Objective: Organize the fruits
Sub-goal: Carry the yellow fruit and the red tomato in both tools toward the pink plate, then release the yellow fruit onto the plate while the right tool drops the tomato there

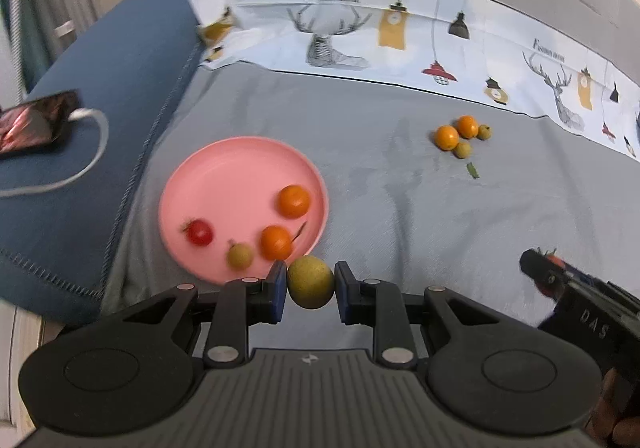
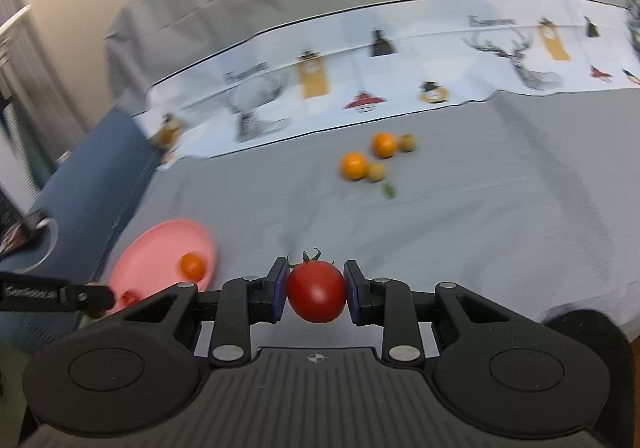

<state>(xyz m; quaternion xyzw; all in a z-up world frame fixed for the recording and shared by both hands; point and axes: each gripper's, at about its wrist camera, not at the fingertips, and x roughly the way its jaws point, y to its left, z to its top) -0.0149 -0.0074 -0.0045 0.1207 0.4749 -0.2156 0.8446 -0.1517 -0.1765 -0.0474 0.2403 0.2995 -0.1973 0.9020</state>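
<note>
Left hand-held gripper (image 1: 311, 287): yellow-green fruit (image 1: 310, 287), upright | right hand-held gripper (image 2: 316, 291): tomato (image 2: 316, 291), stem up

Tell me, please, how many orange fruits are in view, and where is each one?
4. Two lie on the pink plate: one orange fruit toward its right side, another near its front rim. Two more sit on the grey cloth. None seems hidden.

Left tongs (image 1: 311, 288) pinch a yellow-green fruit (image 1: 311, 281) – just beside the pink plate (image 1: 224, 172).
</note>
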